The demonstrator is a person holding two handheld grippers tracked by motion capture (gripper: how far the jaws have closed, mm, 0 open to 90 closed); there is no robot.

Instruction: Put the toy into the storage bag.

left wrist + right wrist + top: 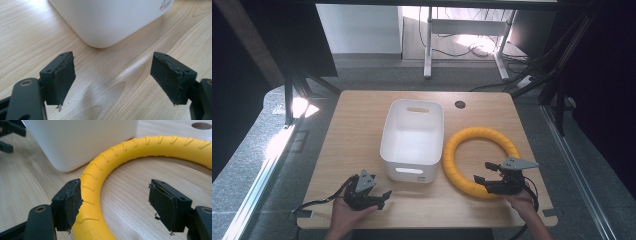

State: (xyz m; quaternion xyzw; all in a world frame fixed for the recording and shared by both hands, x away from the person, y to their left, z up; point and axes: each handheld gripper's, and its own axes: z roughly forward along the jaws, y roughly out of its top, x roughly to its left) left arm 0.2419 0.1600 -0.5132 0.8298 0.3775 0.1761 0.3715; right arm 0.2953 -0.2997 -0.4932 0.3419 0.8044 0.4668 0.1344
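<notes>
At the lower left of the high view a hand (pixel 343 216) rests the left gripper (pixel 382 197) on the bench (pixel 357 125), just below the near left corner of the white bin (pixel 412 137); its fingers stand apart with nothing between them. In the left gripper view those fingers (pixel 63 77) rise from the bottom corners over bare wood, and a rounded corner of the bin (pixel 107 20) fills the top centre, apart from both pads. The bin sits at the middle of the high view, open side up, a cut-out handle in its near wall and one in its far wall. Just right of it lies the yellow ring (pixel 482 135), flat on the bench, its left side close beside the bin's right wall. At the lower right a hand (pixel 522 202) holds the right gripper (pixel 484 172) at the ring's near arc, fingers wide apart. In the right gripper view the left finger (pixel 71 203) stands just outside the ribbed ring (pixel 130 150), at or almost at its outer face, while the other finger is inside the loop, well clear of the ring, over bare wood. At the upper right of that view a round hole (pixel 201 125) shows in the bench.
</notes>
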